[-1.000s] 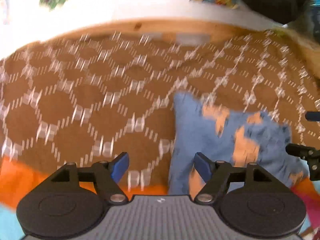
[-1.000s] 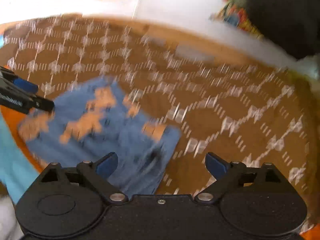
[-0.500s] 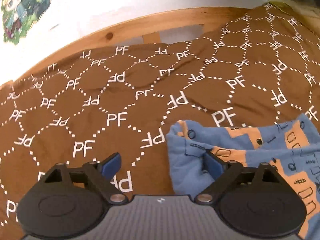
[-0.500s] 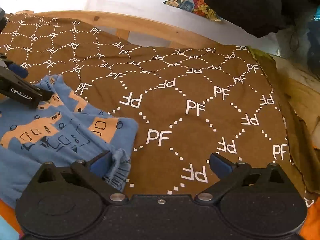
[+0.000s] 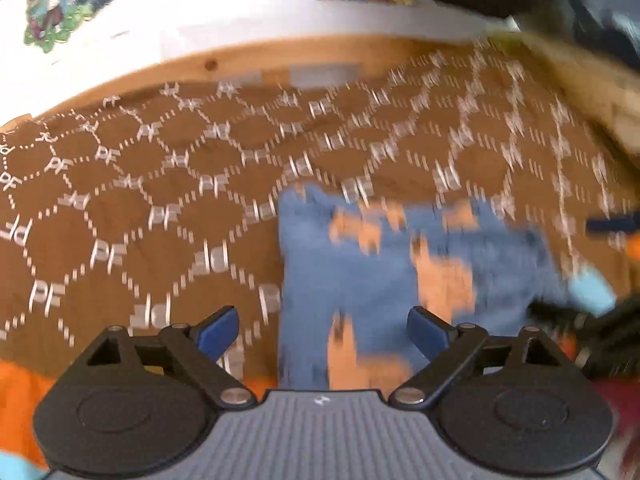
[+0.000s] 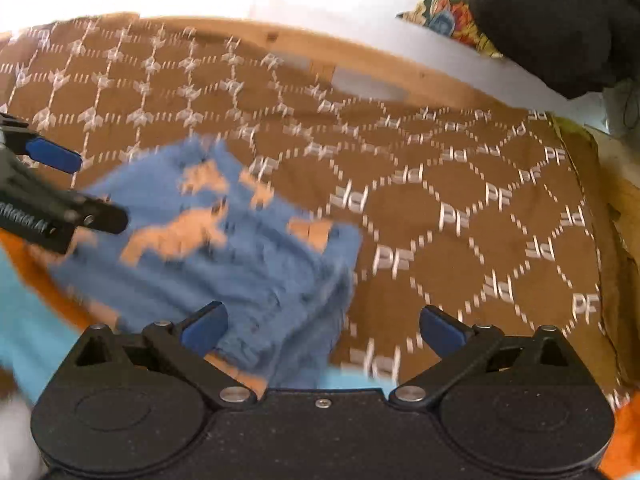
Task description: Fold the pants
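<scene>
Motion smears my pants (image 5: 360,280) print beyond reading. My tongs' housings cover their near edge, and the cloth (image 6: 460,208) lettering blurs at left.

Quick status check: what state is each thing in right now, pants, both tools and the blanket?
pants: folded into a compact bundle, lying on the blanket, held by neither tool.
left tool: open, jaws have just been opening, nothing gripped.
right tool: open, empty.
blanket: spread flat under the pants.

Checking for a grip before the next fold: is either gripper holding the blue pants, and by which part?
Nothing is held. The left gripper and right gripper both stand open over the folded pants, pads off the cloth.
</scene>
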`<state>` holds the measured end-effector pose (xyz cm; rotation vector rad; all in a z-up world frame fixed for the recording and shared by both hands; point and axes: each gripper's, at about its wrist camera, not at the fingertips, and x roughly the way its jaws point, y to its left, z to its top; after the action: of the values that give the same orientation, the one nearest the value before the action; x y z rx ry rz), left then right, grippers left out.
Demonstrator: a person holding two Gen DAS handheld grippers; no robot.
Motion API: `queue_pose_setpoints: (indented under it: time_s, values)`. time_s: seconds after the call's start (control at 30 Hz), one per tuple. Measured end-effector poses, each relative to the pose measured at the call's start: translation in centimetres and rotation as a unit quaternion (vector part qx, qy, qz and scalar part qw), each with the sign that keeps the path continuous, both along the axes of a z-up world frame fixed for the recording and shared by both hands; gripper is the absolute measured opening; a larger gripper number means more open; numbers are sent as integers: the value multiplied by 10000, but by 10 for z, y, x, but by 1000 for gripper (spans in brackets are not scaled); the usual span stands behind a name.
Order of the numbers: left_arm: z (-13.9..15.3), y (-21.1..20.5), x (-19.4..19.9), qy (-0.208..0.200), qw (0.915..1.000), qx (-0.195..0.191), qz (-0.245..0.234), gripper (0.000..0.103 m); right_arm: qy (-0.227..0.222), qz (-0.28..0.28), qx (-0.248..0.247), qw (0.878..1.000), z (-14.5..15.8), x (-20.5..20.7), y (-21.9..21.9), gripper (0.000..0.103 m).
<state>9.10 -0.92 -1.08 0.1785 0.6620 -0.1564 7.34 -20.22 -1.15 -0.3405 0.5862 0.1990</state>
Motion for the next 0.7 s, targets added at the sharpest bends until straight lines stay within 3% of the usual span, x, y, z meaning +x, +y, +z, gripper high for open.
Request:
queue_pose_setpoints:
  time_s: [0.07,0.17,0.47,0.6,0.7]
  values:
    - [-14,4,-7,206,9996,125,144,96,86,-95,83,9999,-1,-7,-5,102]
    - [-13,19,-11,376,9977,-365,422,97,142,-106,100,9998,-2,-12,-4,102]
    - [-4,25,-16,463,9960,-412,646,101,-444,-319,543,9970,17,-20,-18,102]
    - [-9,33,-15,599,9923,-727,808,102,-88,-451,431,9980,3,-11,-19,102]
    - [-9,35,-14,622,9918,-771,808,102,-59,-577,549,9968,2,-10,-23,102]
